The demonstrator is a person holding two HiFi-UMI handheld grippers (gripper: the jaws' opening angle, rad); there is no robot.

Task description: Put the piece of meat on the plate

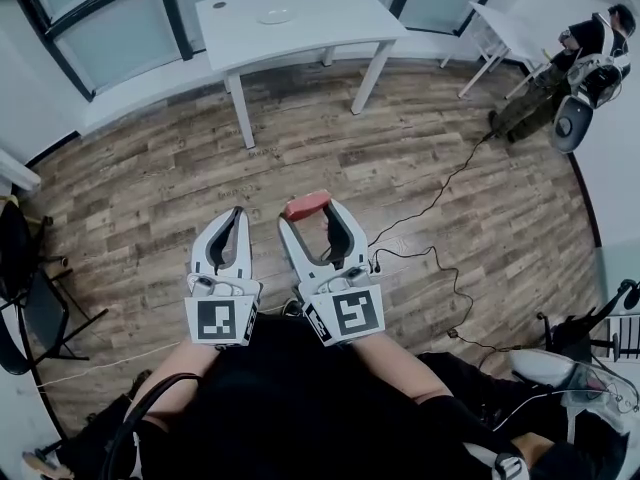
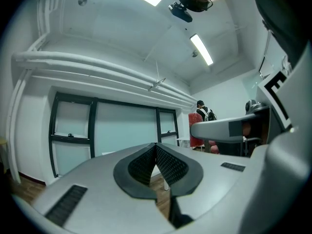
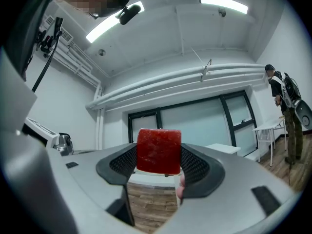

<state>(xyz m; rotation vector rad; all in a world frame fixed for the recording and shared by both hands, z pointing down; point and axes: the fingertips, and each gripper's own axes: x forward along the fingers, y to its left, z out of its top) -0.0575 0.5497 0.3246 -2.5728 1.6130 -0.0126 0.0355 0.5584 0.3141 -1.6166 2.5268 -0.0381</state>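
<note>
Table (image 1: 300,18): well ahead of both grippers; close in before lowering
Right gripper (image 1: 311,214): jaws wide, clamped on the meat; best carried level
Left gripper (image 2: 156,152): jaws together, empty; just beside the right
Plate (image 1: 276,15): on the table, far beyond the jaw tips; release only above it
Piece of meat (image 3: 159,151): between the right pads

**Three cameras, one window wall**

The head camera is looking steeply down onto the left gripper (image 1: 238,213), the right gripper (image 1: 310,211) and the wooden floor (image 1: 450,168), with the white table (image 1: 300,18) lying toward the top edge. Each gripper camera is riding close behind its own jaws and looking about level along them toward the windows (image 2: 122,130). The right one is sitting so near that the piece of meat (image 3: 158,150) is filling its middle. All three views are sharing the standing person (image 3: 282,106) at the room's right side.
</note>
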